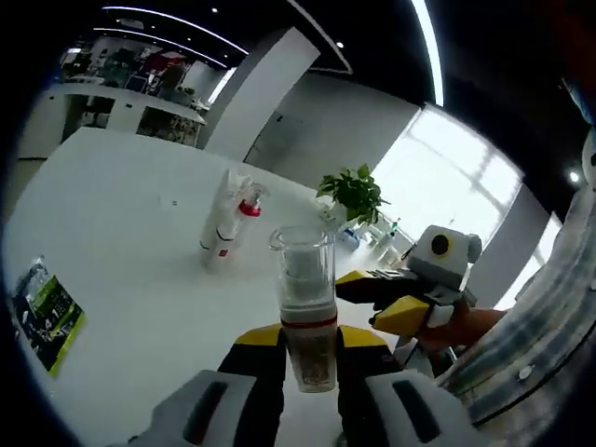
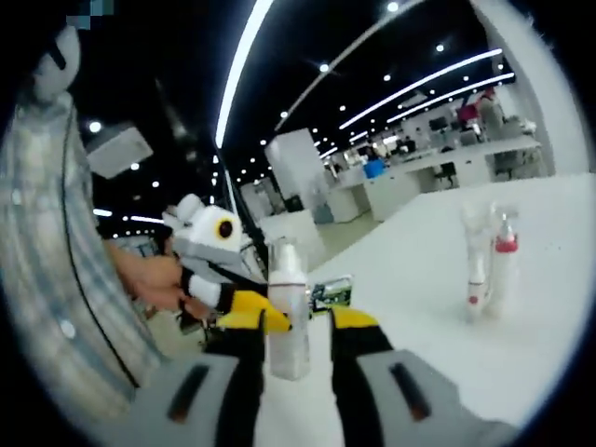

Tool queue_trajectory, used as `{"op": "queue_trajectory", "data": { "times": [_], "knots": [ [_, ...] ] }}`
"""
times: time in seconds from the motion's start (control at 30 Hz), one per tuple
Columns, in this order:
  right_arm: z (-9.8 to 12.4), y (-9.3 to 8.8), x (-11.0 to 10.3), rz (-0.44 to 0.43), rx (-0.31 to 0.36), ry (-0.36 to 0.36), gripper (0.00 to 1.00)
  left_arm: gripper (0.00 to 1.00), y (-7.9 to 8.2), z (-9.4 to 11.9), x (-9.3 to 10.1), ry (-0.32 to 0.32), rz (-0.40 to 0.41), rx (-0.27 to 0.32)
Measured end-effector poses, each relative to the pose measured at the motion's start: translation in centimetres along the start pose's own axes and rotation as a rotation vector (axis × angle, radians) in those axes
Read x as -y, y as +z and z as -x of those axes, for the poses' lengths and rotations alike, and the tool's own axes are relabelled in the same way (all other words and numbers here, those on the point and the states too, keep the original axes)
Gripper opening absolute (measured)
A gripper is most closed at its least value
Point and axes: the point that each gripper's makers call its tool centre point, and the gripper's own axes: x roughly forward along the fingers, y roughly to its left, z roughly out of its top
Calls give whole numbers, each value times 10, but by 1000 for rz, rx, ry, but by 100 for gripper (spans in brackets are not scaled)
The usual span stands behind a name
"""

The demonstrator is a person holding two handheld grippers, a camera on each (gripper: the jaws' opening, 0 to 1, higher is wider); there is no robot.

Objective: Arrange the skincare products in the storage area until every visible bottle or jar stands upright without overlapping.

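Left gripper view: the left gripper (image 1: pixel 308 358) rises from six o'clock, its yellow-tipped jaws closed narrowly on the clear-capped bottle (image 1: pixel 305 312), which is held upright above the white table (image 1: pixel 121 233); the bottle shows a transparent cap, a red band and a translucent, printed lower body. At about eleven o'clock of it, well apart, two slim white bottles (image 1: pixel 226 222) stand upright and close together, one with a red collar. The right gripper (image 1: pixel 396 303) enters at three o'clock, near the held bottle; whether it grips anything cannot be told here. A leaflet (image 1: pixel 42 317) lies at nine o'clock. Right gripper view: the right gripper (image 2: pixel 296 326) holds a white pump bottle (image 2: pixel 288 312) upright between narrowed jaws, with the slim pair at three o'clock on the table. Judged step: both products are lifted and in carriage; the next move calls for setting each down upright beside the standing pair, without contact or overlap.
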Motion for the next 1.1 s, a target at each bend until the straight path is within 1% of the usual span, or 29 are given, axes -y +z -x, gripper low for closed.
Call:
{"op": "queue_trajectory", "data": {
  "times": [0.1,0.17,0.2,0.27,0.33,0.43,0.57,0.63,0.73,0.83,0.93,1.0,1.07,1.1],
  "knots": [
    [-4,6,-10,0,1,49,26,19,-7,-5,12,-64,-44,-40],
    [-6,6,-14,-2,-11,73,26,19,-10,-7,21,-98,-98,-60],
    [-7,4,-15,0,-25,89,26,19,-14,-9,27,-116,-126,-81],
    [-6,1,-14,26,-56,98,26,20,-19,-12,30,-120,-181,-111],
    [-3,-5,-20,16,-100,131,24,20,-22,-14,31,-115,-212,-129],
    [-1,-8,-22,44,-120,143,21,20,-24,-14,30,-115,-221,-141],
    [-1,-16,-25,68,-164,147,21,20,-31,-14,29,-108,-273,-177],
    [-1,-18,-26,65,-174,147,20,20,-33,-14,28,-102,-282,-189],
    [-1,-19,-26,60,-186,145,20,20,-34,-14,27,-98,-290,-191],
    [-1,-19,-26,74,-184,137,19,20,-33,-14,26,-87,-301,-178],
    [-1,-17,-23,96,-174,121,19,21,-31,-17,23,-62,-304,-160],
    [0,-17,-20,102,-170,105,19,21,-31,-17,20,-43,-285,-151],
    [1,-15,-18,99,-160,95,19,22,-31,-17,17,-25,-239,-140],
    [2,-15,-16,99,-155,90,19,22,-31,-17,16,-23,-236,-139]
  ]
}}
